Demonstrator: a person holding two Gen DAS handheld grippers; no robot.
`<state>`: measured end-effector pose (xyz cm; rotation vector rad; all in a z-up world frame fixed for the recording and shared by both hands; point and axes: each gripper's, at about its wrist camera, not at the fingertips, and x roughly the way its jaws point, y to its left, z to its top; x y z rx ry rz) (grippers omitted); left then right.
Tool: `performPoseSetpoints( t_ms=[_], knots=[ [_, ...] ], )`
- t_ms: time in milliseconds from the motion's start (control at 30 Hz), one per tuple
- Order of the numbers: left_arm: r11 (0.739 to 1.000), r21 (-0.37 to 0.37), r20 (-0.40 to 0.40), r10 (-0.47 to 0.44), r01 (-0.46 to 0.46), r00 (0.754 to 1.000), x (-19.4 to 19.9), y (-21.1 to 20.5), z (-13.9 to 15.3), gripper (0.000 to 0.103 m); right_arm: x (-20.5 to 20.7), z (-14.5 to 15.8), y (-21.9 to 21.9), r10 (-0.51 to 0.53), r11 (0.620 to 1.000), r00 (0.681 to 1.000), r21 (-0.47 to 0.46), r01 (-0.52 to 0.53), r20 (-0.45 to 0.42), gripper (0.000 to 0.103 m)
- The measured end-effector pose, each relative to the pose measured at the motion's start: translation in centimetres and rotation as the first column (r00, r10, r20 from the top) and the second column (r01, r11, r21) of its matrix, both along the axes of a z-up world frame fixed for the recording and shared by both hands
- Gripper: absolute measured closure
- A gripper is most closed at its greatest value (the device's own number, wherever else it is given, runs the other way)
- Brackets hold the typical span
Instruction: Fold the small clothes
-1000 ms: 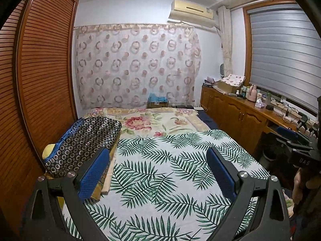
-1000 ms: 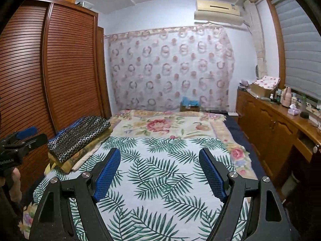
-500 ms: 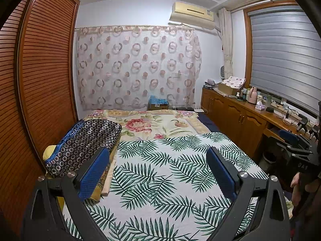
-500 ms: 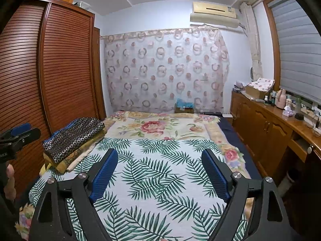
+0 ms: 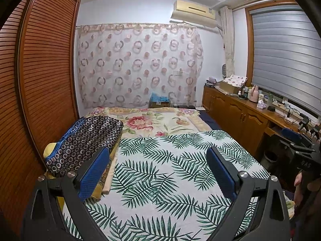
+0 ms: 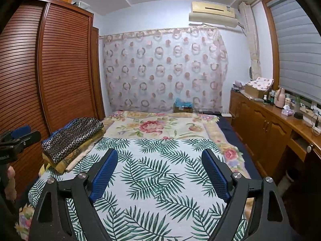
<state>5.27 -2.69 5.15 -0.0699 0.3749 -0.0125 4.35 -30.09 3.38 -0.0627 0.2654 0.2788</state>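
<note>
Both grippers held level above the foot of the bed, pointing toward the curtain; left gripper (image 5: 158, 168) jaws spread wide, nothing between them; right gripper (image 6: 159, 170) likewise wide and empty. Probable reason — a ready pose before any garment is approached. No loose small garment visible on the palm-leaf sheet (image 5: 160, 170), which lies flat under both grippers. Only candidate cloth: the dark ring-patterned folded stack (image 5: 84, 142) on yellow bedding at the bed's left edge, beside the wardrobe (image 5: 40, 76). It sits ahead-left of the left gripper — near its left finger — and well apart from the right. Judgement: folding not yet begun.
</note>
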Motion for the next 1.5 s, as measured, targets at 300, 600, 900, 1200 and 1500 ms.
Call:
performPoseSetpoints(
  t_ms=[300,600,900,1200,1500],
  knots=[
    [1.000,0.001,-0.003,0.000,0.000,1.000,0.0,-0.1,-0.1,0.005,0.1,0.0,-0.7,0.007,1.000,1.000,0.002,-0.007,0.003,0.016],
    [1.000,0.001,-0.003,0.000,0.000,1.000,0.0,0.0,-0.1,0.005,0.1,-0.1,-0.9,0.007,1.000,1.000,0.003,-0.007,0.003,0.016],
    [1.000,0.001,-0.006,0.000,0.000,1.000,0.1,0.0,-0.3,0.005,0.2,-0.1,-1.2,0.011,1.000,1.000,0.003,-0.011,0.001,0.016],
    [1.000,0.001,-0.007,0.001,-0.001,1.000,0.0,0.0,-0.3,0.005,0.1,-0.1,-1.3,0.012,1.000,1.000,0.002,-0.012,0.001,0.016],
    [1.000,0.001,-0.008,0.000,0.000,1.000,0.1,-0.1,-0.3,0.005,0.1,-0.2,-1.4,0.010,1.000,1.000,0.004,-0.010,-0.002,0.016]
  ],
)
